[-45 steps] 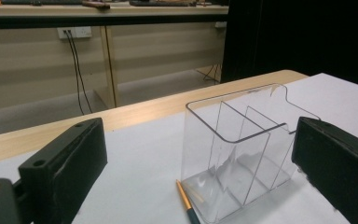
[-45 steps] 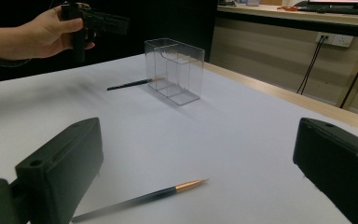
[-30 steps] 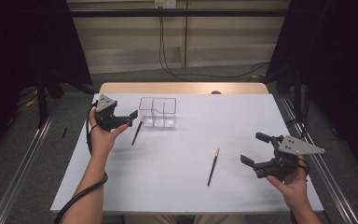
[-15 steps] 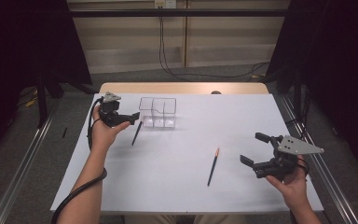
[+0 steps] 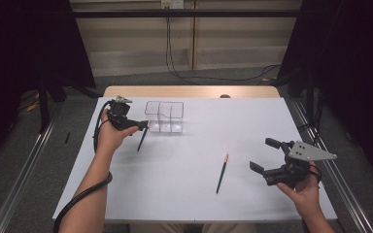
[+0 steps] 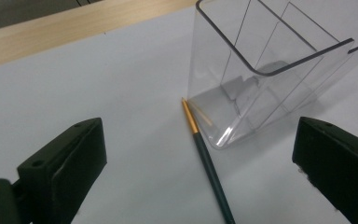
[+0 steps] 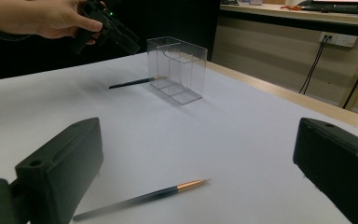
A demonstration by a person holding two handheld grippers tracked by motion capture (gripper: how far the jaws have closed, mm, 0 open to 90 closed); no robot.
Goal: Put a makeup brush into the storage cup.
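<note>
My left gripper point(image 5: 135, 125) has swung round over the last second — it hung upright beside the clear organizer point(image 5: 164, 117), now it tips down, jaws spread wide and empty, over the dark pencil point(image 6: 207, 161) lying on the white table point(image 5: 184, 194). That pencil's gold end touches the organizer's corner, so I judge a pickup comes next, with little room on that side. My right gripper point(image 5: 271, 158) hasn't moved — jaws apart, holding nothing, the second pencil point(image 5: 222, 173) just beside it, near the table's middle, open sheet all round.
</note>
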